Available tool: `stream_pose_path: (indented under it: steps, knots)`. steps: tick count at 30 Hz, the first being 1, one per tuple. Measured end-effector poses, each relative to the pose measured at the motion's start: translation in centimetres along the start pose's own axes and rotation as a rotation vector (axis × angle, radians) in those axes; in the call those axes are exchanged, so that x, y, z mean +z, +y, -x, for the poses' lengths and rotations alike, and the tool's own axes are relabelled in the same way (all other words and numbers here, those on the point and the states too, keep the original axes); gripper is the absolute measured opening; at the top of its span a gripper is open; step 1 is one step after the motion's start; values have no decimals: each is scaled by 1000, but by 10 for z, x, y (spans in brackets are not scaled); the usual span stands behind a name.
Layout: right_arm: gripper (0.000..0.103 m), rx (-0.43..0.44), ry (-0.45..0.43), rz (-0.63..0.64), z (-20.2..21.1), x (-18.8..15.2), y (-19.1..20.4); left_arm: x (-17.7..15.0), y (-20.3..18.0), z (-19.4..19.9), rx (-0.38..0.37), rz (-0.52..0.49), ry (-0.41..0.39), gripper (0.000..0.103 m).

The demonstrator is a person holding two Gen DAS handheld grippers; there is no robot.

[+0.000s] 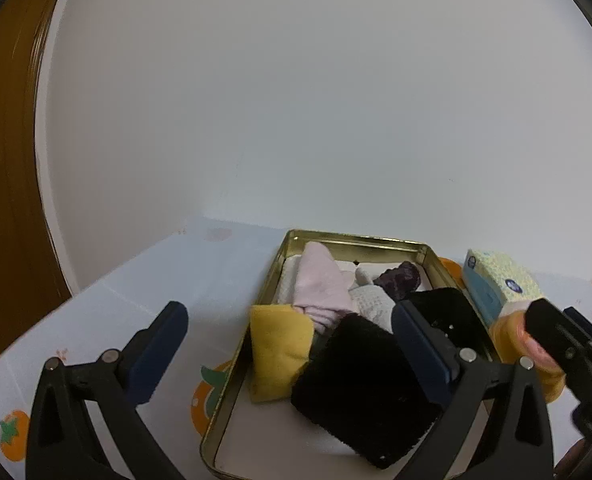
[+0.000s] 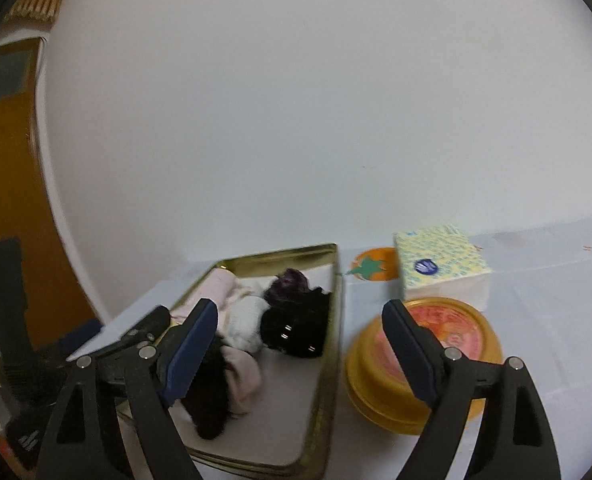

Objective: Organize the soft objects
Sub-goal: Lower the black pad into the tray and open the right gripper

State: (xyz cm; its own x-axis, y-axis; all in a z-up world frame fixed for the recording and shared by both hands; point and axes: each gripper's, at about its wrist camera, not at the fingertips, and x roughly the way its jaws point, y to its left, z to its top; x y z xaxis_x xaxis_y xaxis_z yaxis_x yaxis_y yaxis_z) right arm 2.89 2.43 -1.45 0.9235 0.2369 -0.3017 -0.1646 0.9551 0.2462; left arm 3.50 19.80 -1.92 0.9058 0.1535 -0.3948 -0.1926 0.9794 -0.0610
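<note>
My left tool (image 1: 290, 334) hangs released over the tin (image 1: 284, 254), gripping nothing. The soft things lie inside: yellow cloth (image 1: 278, 354), pink cloth (image 1: 322, 290), black pad (image 1: 360, 392). My right tool (image 2: 300, 336) is also released, between tin and yellow lid (image 2: 468, 332).

gold tin (image 1: 280, 264): shiny metal | black cloth (image 1: 356, 392): fuzzy, matt | yellow cloth (image 1: 278, 352): soft | tissue pack (image 2: 444, 268): glossy plastic wrap
</note>
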Motion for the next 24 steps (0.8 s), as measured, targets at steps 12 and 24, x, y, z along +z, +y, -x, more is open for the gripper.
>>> stream_pose_path:
  steps: [12,24]
  knots:
    - [93,-94,-174,130,30,3,13,-1,-9,12,41,-56,-58,103]
    - [94,-82,-377,61,60,5,6,0,-9,14,49,-61,-65,103]
